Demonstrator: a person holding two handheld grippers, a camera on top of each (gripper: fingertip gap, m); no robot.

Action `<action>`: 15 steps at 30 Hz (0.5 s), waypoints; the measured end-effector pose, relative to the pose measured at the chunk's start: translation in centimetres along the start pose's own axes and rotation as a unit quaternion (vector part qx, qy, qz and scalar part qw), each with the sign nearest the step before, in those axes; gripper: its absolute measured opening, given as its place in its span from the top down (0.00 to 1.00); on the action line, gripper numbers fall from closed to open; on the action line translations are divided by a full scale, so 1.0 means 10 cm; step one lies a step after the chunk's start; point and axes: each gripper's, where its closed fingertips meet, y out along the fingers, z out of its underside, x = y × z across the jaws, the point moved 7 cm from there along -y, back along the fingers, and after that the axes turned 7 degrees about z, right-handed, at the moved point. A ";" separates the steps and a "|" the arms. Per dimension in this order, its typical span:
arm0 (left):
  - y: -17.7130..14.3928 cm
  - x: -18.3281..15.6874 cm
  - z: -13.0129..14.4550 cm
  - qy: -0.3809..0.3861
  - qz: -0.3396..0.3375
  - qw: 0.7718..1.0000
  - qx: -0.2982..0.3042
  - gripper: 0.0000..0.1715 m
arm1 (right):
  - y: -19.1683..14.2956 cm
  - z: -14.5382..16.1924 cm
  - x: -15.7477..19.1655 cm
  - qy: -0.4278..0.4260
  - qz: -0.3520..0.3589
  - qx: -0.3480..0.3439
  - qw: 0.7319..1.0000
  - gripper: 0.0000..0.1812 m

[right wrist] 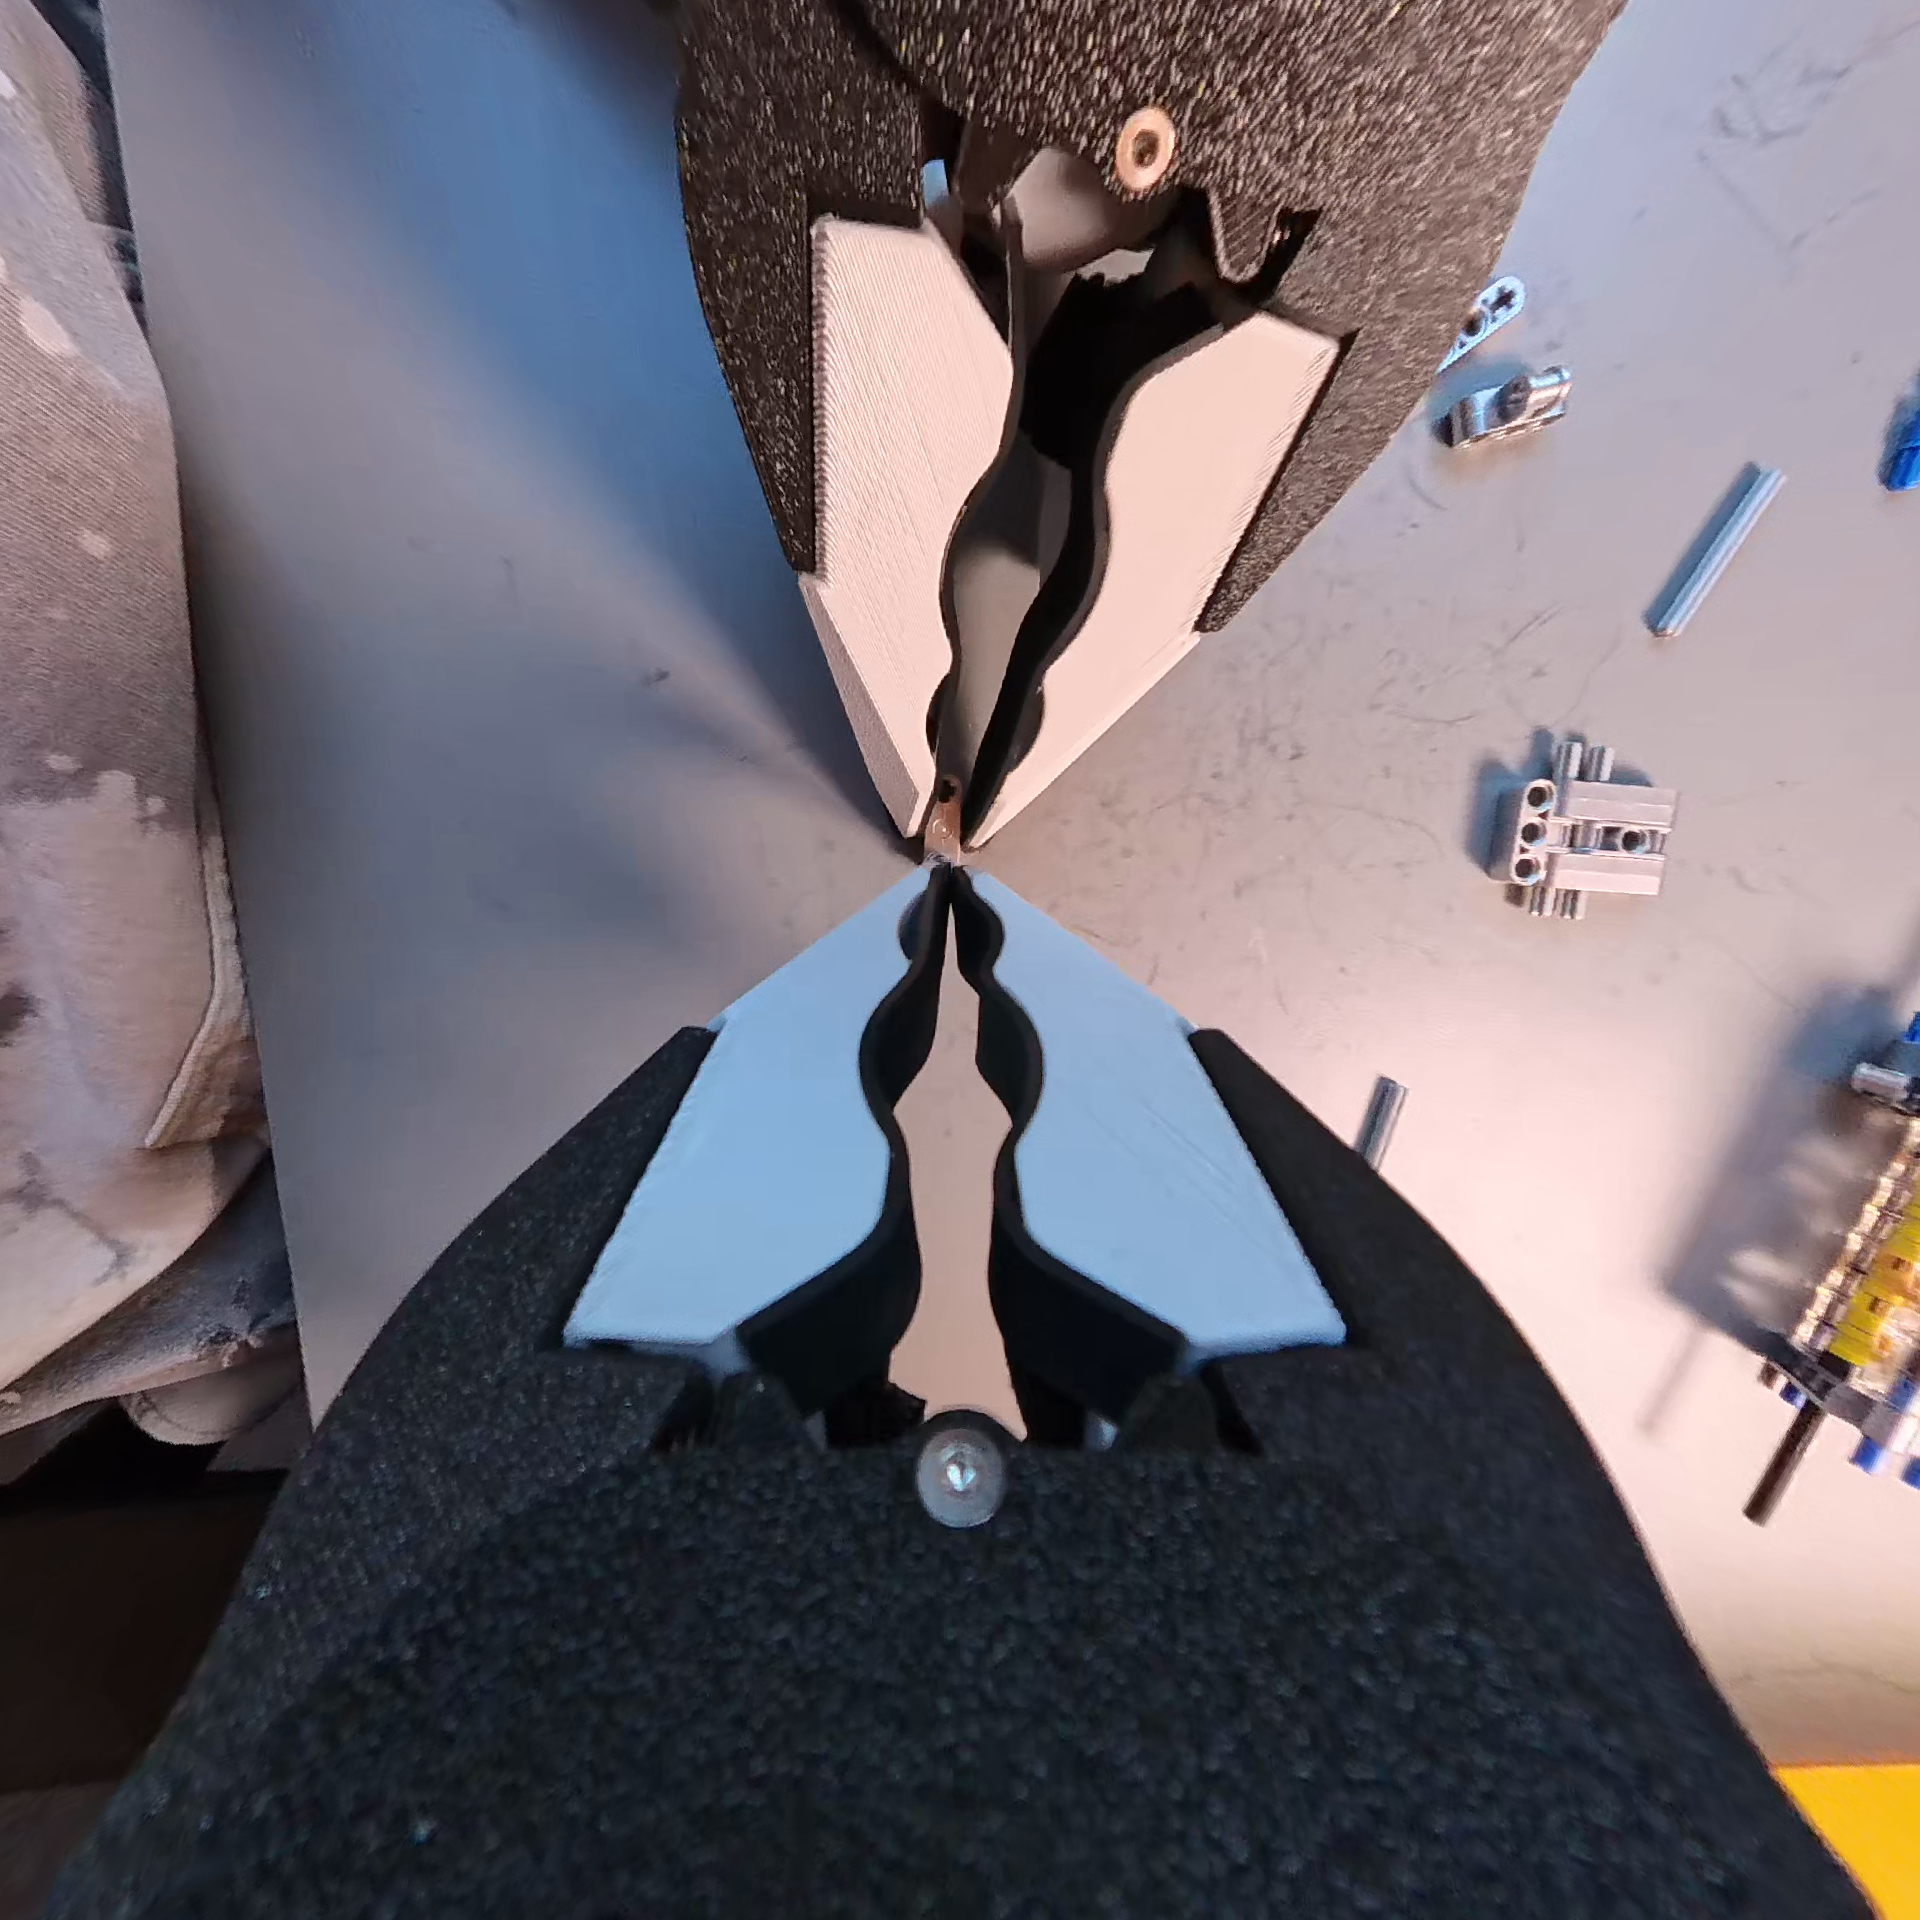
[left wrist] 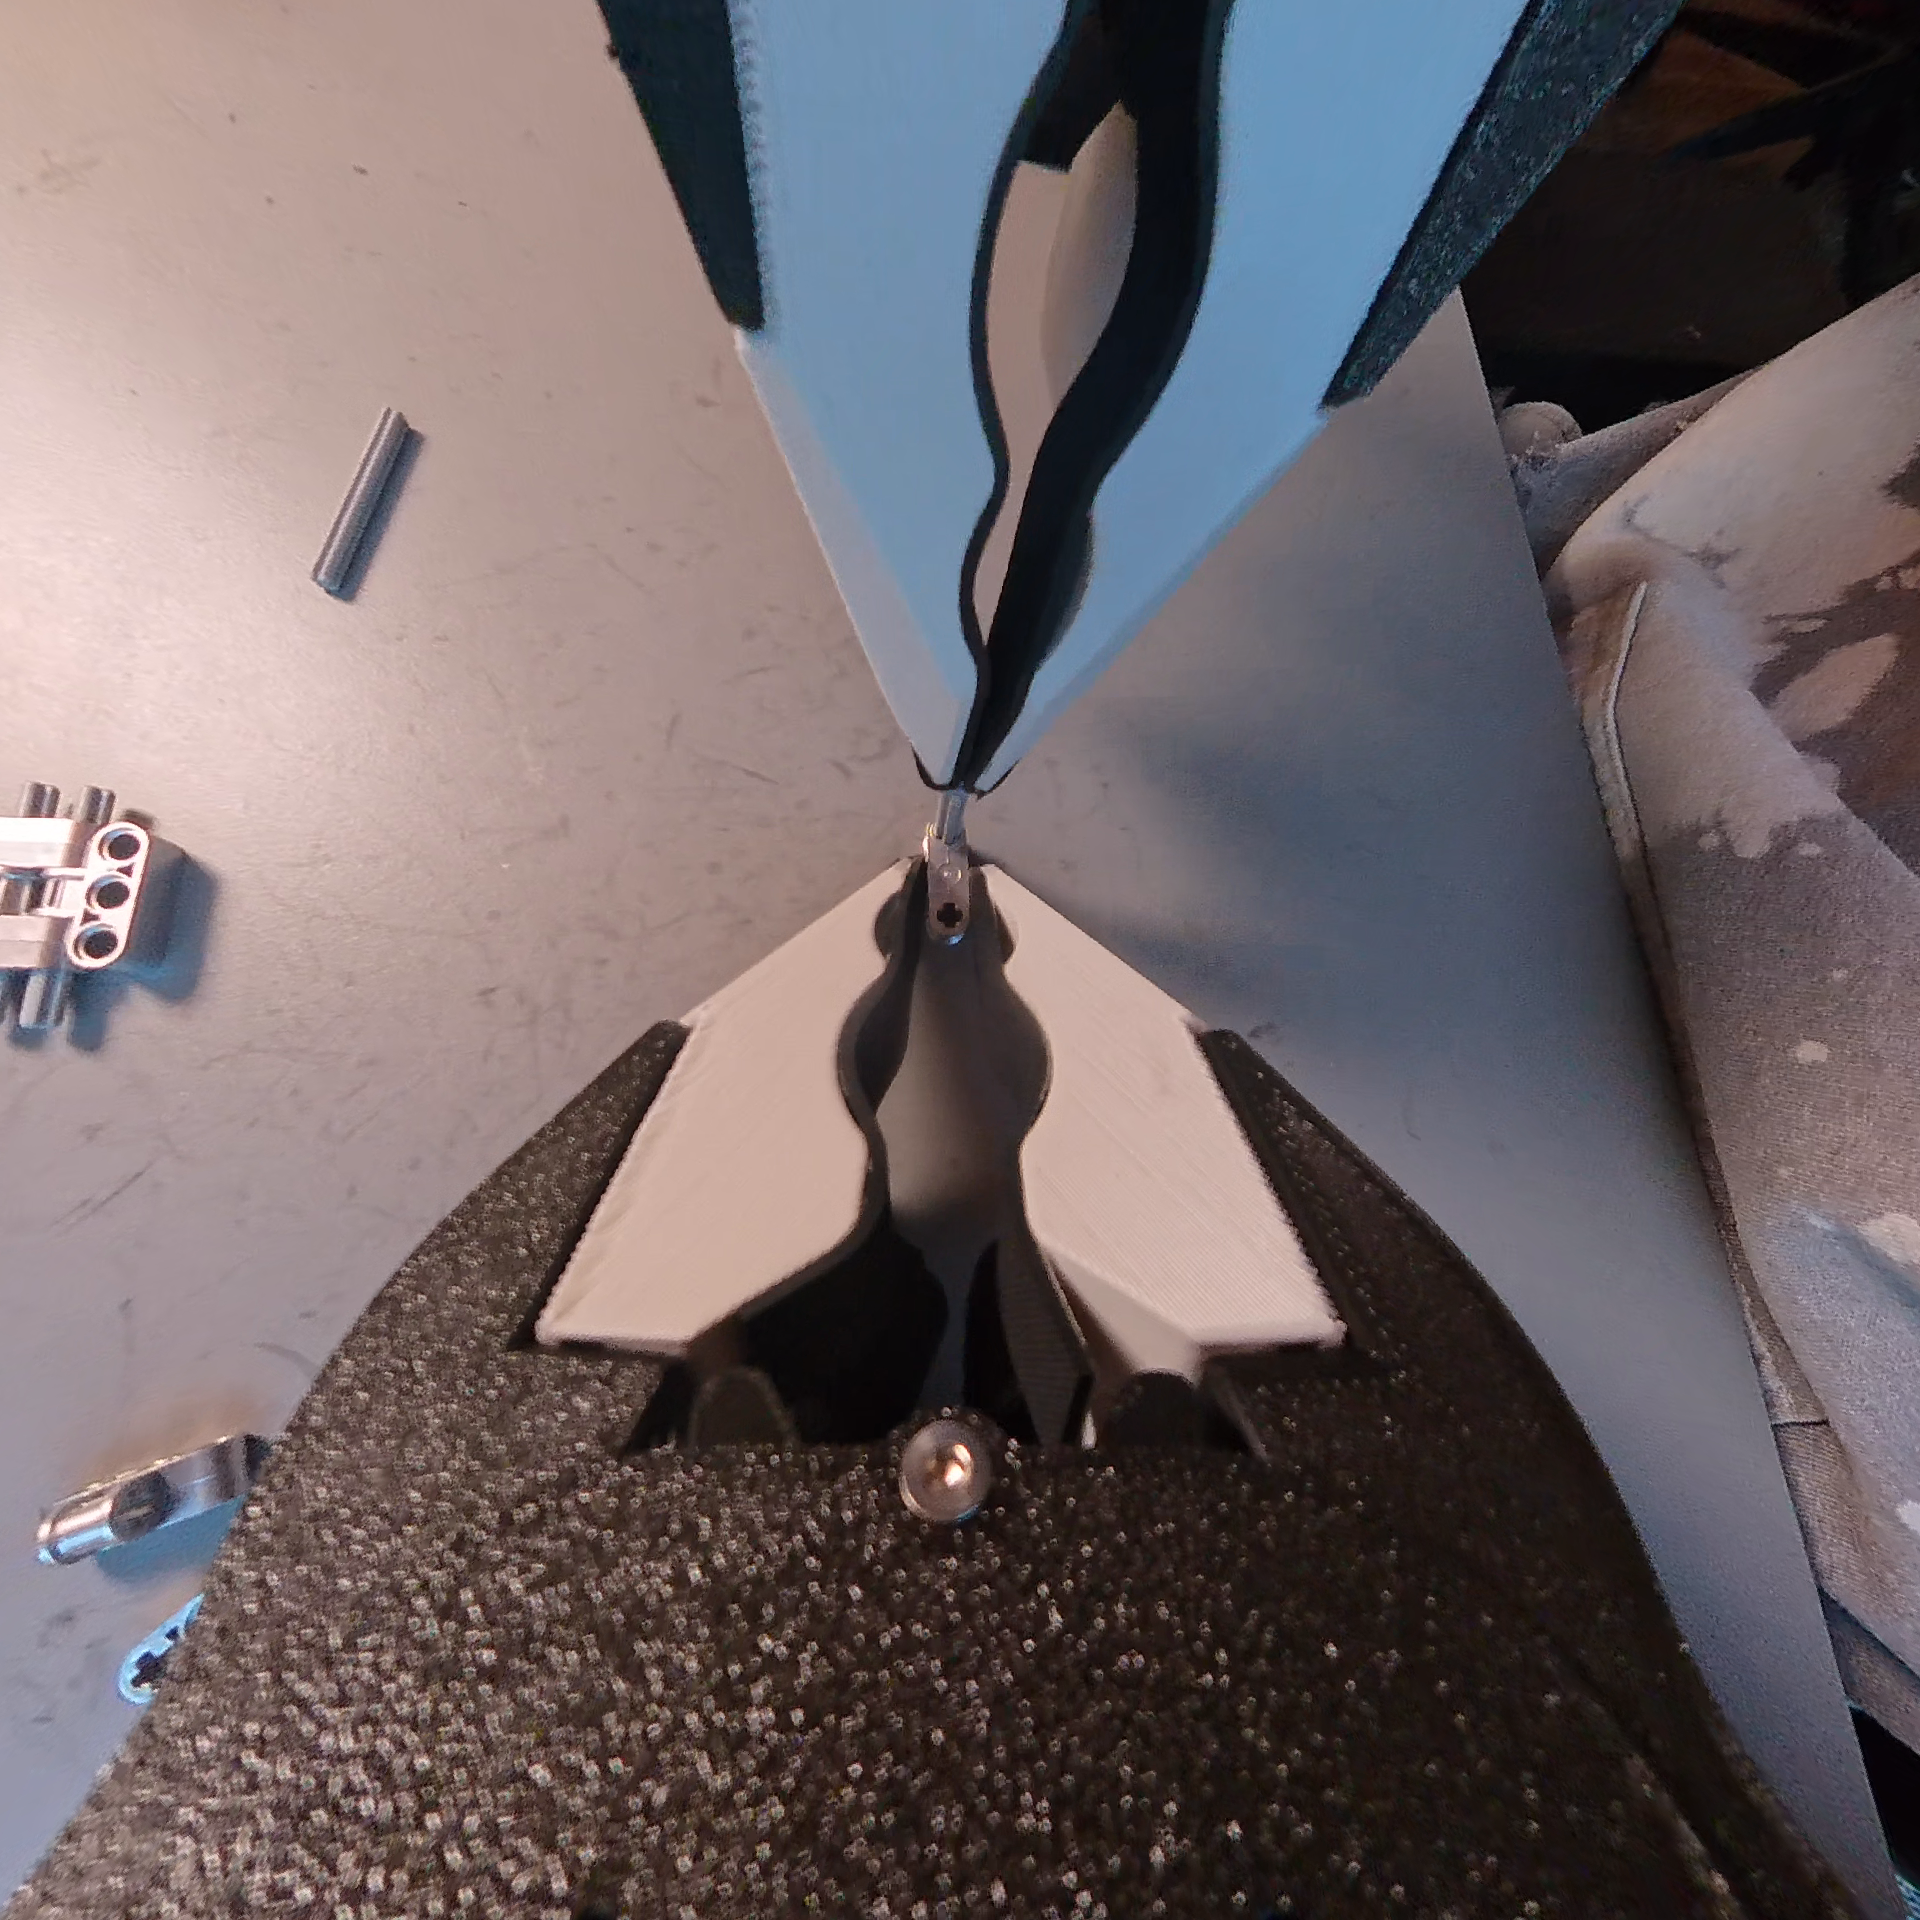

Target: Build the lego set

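Note:
My left gripper (left wrist: 950,871) is shut on a small grey connector (left wrist: 950,906) with a cross hole, held above the grey table (left wrist: 468,727). My right gripper (left wrist: 951,781) comes from the top of the left wrist view, tip to tip with the left. It is shut on a short grey peg (left wrist: 950,816) whose end meets the connector. In the right wrist view my right gripper (right wrist: 943,875) is at the bottom. The left gripper (right wrist: 948,823) comes from above with the connector (right wrist: 943,828) in its tips. The peg is almost hidden there.
On the table lie a grey block assembly (right wrist: 1584,831), a long grey axle (right wrist: 1714,551), a short axle (right wrist: 1382,1117), a grey connector (right wrist: 1507,405), a blue beam (right wrist: 1486,317) and a yellow-and-blue build (right wrist: 1860,1309). Stained cloth (right wrist: 94,831) lies past the table edge. Both grippers' tips are close together, under 4 cm apart.

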 end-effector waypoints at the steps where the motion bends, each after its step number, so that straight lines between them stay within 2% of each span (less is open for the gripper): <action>1: 0.00 0.00 0.00 0.000 -0.001 1.000 0.001 0.96 | 0.01 0.00 0.00 0.002 -0.001 -0.002 1.000 1.00; 15: 0.00 0.00 0.00 0.001 -0.002 1.000 0.003 0.96 | 0.00 -0.03 0.00 -0.010 0.003 0.008 1.000 1.00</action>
